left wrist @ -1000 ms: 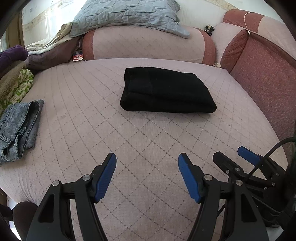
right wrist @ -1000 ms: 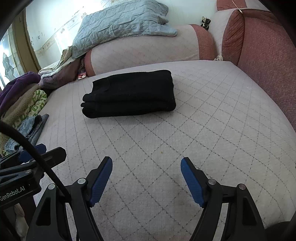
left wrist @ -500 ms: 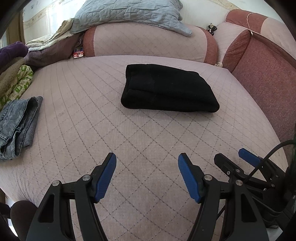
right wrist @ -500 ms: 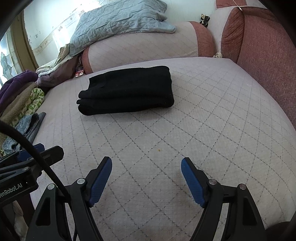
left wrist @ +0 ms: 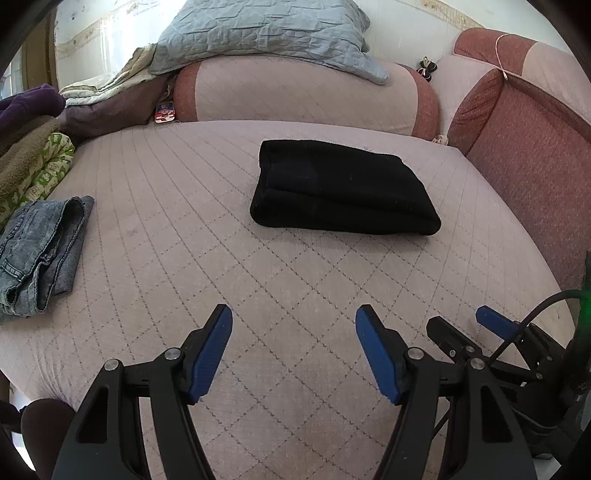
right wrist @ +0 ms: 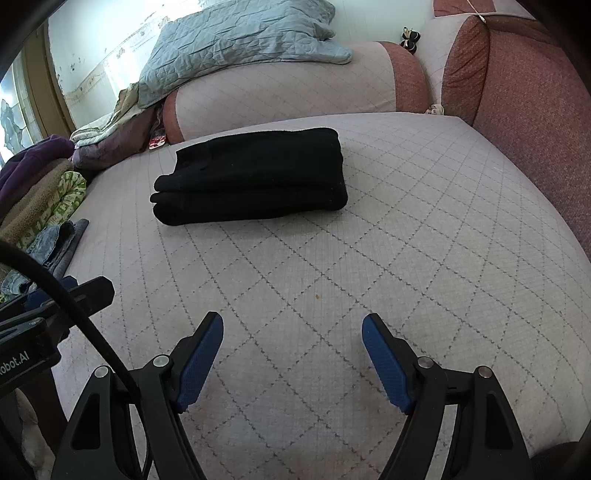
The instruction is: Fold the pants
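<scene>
Quilted pink bed cover [left wrist: 155, 206] fills most of both frames, diamond stitch pattern. Red-and-pink bolster [left wrist: 295, 96] runs across the top, grey-blue quilted pillow [left wrist: 266, 33] lying on it. Red upholstered side panel [left wrist: 532, 155] at the right edge. Pile of blankets, purple, tan and green-print [left wrist: 33, 147], at the left edge of the left wrist view.

Black pants [left wrist: 340, 188] sit folded in a compact stack, upper centre of the left wrist view, upper left of centre in the right wrist view [right wrist: 255, 177]. Nothing touches them. Folded denim jeans [left wrist: 37, 254] at mid-left, well apart from the black stack.

Left gripper [left wrist: 293, 325] at bottom centre, blue pads spread wide, holding nothing, over bare cover. Right gripper [right wrist: 291, 328] the same: fingers released, empty, well short of the pants. Each one also shows at the bottom corner of the other's view.
</scene>
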Demonstrator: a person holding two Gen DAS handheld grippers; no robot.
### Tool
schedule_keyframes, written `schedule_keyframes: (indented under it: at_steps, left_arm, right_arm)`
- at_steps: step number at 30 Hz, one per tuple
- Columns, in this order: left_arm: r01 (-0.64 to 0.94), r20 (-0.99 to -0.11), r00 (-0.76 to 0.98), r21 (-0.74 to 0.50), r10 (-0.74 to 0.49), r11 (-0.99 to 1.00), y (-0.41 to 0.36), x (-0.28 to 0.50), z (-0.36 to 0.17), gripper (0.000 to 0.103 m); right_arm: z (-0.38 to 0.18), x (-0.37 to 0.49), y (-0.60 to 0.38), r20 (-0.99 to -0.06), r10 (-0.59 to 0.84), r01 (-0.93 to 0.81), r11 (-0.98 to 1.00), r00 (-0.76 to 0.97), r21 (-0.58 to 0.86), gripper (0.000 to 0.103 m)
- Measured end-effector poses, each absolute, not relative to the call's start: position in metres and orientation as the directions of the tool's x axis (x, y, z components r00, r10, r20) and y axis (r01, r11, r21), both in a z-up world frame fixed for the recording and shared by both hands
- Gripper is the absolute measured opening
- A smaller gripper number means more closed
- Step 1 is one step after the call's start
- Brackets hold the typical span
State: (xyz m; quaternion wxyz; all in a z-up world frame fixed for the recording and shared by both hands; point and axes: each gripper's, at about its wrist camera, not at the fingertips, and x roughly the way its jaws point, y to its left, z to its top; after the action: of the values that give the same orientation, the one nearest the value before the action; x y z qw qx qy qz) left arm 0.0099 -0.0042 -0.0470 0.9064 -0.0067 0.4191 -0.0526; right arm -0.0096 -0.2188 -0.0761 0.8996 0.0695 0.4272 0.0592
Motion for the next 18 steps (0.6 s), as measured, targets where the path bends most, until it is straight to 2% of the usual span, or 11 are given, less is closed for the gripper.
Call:
schedule_keyframes:
  at_steps: [5, 8, 9, 10, 12, 15, 18]
  left_arm:
    - [0.072, -0.730, 0.678, -0.042, -0.079, 0.997, -0.002, 0.004, -0.040, 0.069]
    - [0.033, -0.660, 0.751, -0.008, -0.030, 0.999, 0.000, -0.008, -0.026, 0.069]
    - [0.014, -0.634, 0.774, 0.003, -0.009, 1.000, 0.001, -0.012, -0.021, 0.077]
    - [-0.008, -0.603, 0.798, 0.013, 0.014, 1.000, 0.002, -0.017, -0.014, 0.092]
    - [-0.044, -0.518, 0.854, 0.020, 0.049, 0.999, 0.005, -0.026, 0.002, 0.103]
    - [-0.091, -0.448, 0.888, 0.041, 0.100, 0.995, 0.006, -0.033, 0.018, 0.103]
    - [-0.114, -0.418, 0.899, 0.071, 0.133, 0.991, 0.004, -0.031, 0.029, 0.103]
  right_arm:
    - [-0.076, -0.010, -0.219, -0.758, 0.163, -0.048, 0.984, 0.632, 0.172, 0.082]
    - [-0.074, -0.013, -0.219, -0.753, 0.158, -0.048, 0.985, 0.638, 0.166, 0.082]
    - [-0.073, -0.013, -0.218, -0.751, 0.157, -0.049, 0.985, 0.641, 0.164, 0.082]
    - [-0.072, -0.014, -0.218, -0.748, 0.155, -0.049, 0.986, 0.645, 0.162, 0.082]
    - [-0.069, -0.015, -0.218, -0.742, 0.156, -0.052, 0.985, 0.651, 0.162, 0.082]
    - [-0.061, -0.015, -0.218, -0.729, 0.157, -0.062, 0.986, 0.667, 0.155, 0.082]
    - [-0.053, -0.014, -0.215, -0.723, 0.165, -0.079, 0.985, 0.671, 0.152, 0.083]
